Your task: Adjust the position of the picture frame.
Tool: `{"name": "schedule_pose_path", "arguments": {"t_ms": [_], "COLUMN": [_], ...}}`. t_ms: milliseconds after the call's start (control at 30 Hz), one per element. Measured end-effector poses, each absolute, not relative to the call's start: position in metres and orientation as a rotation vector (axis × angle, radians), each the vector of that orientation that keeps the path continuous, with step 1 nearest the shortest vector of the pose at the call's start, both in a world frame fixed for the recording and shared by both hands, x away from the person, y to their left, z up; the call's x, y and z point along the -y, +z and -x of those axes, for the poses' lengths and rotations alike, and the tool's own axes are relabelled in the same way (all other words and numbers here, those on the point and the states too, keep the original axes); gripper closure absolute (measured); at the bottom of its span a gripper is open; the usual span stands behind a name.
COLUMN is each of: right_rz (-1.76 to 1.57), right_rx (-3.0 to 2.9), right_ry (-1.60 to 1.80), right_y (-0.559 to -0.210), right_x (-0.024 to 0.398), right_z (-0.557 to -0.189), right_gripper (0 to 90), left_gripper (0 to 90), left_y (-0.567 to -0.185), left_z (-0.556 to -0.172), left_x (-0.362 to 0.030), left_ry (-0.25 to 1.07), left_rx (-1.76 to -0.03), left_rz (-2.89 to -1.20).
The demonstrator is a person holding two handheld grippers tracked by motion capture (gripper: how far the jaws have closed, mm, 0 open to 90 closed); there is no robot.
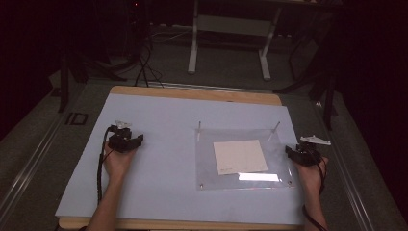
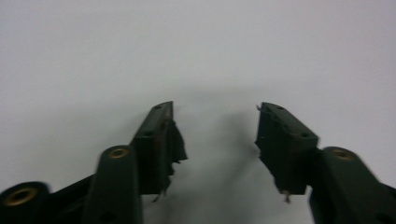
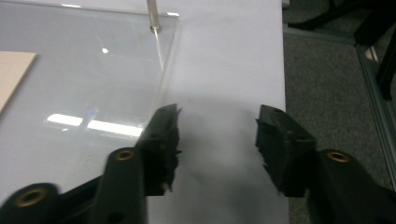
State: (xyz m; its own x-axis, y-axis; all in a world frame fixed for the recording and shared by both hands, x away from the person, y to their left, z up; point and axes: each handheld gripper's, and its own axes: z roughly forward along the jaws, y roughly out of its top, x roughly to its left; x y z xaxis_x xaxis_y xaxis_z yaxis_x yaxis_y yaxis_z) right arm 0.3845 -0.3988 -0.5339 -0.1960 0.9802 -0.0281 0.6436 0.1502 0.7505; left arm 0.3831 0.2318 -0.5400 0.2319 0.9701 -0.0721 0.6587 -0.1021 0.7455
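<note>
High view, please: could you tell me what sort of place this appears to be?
Probably a lab or workshop set up for recording: a work table with a pale mat, cables trailing over grey carpet, and a white desk frame behind, in dim light.

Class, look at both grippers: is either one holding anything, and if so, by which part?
Nothing is held. The left gripper and right gripper both stand open over the table with nothing between their jaws.

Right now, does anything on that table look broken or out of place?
The black pads lining both grippers' jaws look ragged and frayed at the edges. Otherwise the clear plate lies square on the blue table over a beige sheet; nothing spilled.
</note>
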Motion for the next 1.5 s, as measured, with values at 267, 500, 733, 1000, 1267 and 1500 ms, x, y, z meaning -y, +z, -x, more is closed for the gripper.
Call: {"name": "schedule_pose_path", "arguments": {"t_ms": [267, 500, 733, 1000, 1267, 1500], "right_rz": [-1.491, -1.455, -1.456, -1.420, -1.361, -1.294], "right_rx": [-1.920, -1.964, -1.986, -2.010, -2.068, -2.110], "right_ry": [0.889, 0.863, 0.899, 0.934, 0.904, 0.876], "right_y": [-0.526, -0.527, -0.524, -0.516, -0.505, -0.499], "right_x": [0.395, 0.389, 0.385, 0.381, 0.374, 0.363], "right_z": [-0.381, -0.383, -0.383, -0.385, -0.394, -0.405], "right_gripper": [49.9, 49.9, 47.1, 50.5, 50.7, 51.0], "left_gripper": [49.6, 51.6, 51.3, 51.4, 51.4, 51.4], "left_y": [-0.536, -0.534, -0.527, -0.515, -0.504, -0.499], "left_z": [-0.379, -0.377, -0.373, -0.370, -0.371, -0.376], "left_x": [-0.221, -0.213, -0.200, -0.190, -0.184, -0.168], "left_ry": [0.603, 0.591, 0.560, 0.546, 0.527, 0.519], "left_rx": [-1.416, -1.375, -1.326, -1.261, -1.236, -1.191], "left_rz": [-1.884, -1.898, -1.936, -1.962, -1.951, -1.968]}}
